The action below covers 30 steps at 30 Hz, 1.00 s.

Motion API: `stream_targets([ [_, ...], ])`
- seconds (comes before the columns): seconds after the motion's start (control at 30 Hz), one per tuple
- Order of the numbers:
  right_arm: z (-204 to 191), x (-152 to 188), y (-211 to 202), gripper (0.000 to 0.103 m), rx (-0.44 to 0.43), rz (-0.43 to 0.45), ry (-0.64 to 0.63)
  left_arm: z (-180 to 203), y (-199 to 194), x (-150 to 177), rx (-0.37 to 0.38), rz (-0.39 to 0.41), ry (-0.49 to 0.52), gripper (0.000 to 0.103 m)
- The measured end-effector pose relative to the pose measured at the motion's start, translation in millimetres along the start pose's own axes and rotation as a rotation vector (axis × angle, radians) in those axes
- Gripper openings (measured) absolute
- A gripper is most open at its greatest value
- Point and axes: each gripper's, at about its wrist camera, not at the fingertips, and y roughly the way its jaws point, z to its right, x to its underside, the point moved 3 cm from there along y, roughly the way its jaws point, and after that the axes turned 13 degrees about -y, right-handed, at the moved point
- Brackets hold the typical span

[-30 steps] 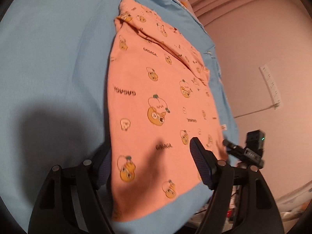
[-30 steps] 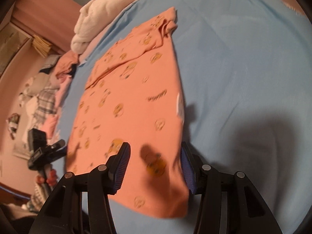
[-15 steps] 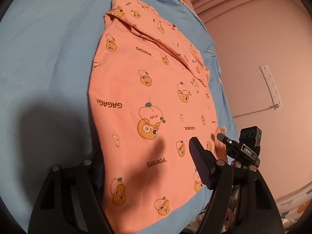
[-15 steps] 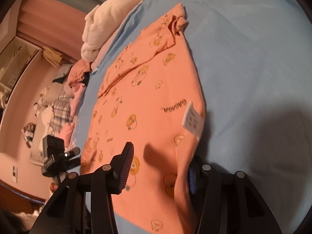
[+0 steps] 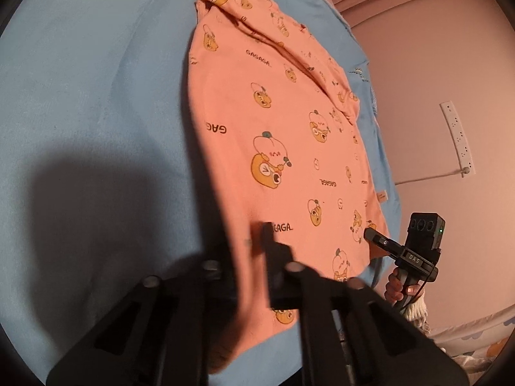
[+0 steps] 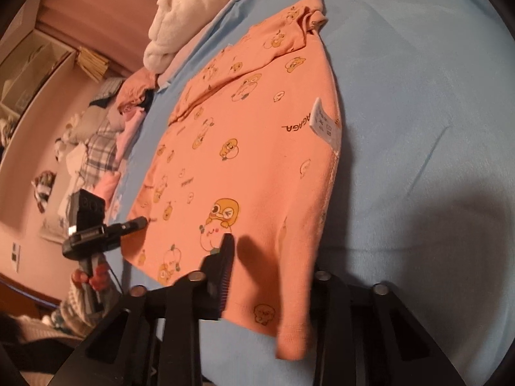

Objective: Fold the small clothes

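item: orange shirt (image 5: 283, 135), small, printed with cartoon figures and lettering, spread flat on the blue sheet (image 5: 96, 96) so the whole outline is open for a first fold; sleeves and collar end lie far from me, hem end nearest, where i can reach it with both tools. left gripper (image 5: 254, 251): clenched on the near corner of the hem at my left side, cloth pinched between the jaws, taken at the edge so the side seam should lift in a straight line. right gripper (image 6: 267, 276): jaws closing, the opposite hem corner already gathered between them and bunched up off the sheet; whether the far pad bites yet i cannot tell, as the cloth covers it. both are placed at matching corners, one each side, presumably so the hem can be carried up evenly toward the collar. care label (image 6: 325, 125): white, standing up from the right-hand seam; it is likely to end up inside the fold. in the left view my right hand (image 5: 399, 284) shows on the other tool's handle past the edge of the bed. other holdings: white towel (image 6: 193, 16) bunched beyond the collar end; loose clothes (image 6: 106, 135) heaped off the far side, well apart from the shirt. status, by my reckoning: fold not yet begun, grip stage only.
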Motion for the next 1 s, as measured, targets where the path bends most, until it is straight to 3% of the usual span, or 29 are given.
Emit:
stream_targets([
  [0.13,-8,-8,-1,0.01,-0.069,0.049,-0.022,4,-8,-5,0.035,-0.011,-0.001,0.003],
  [0.43,-24,-45,-21,0.009,-0.235,0.249,-0.034,21,-31,-31,0.272,0.025,-0.048,0.002],
  [0.73,-37,-100,-27,0.01,-0.244,0.358,-0.1,53,-44,-80,0.404,0.106,-0.048,0.001],
  [1.0,-23,-165,-20,0.01,-0.171,0.419,-0.107,63,-50,-152,0.436,0.205,-0.086,0.001],
])
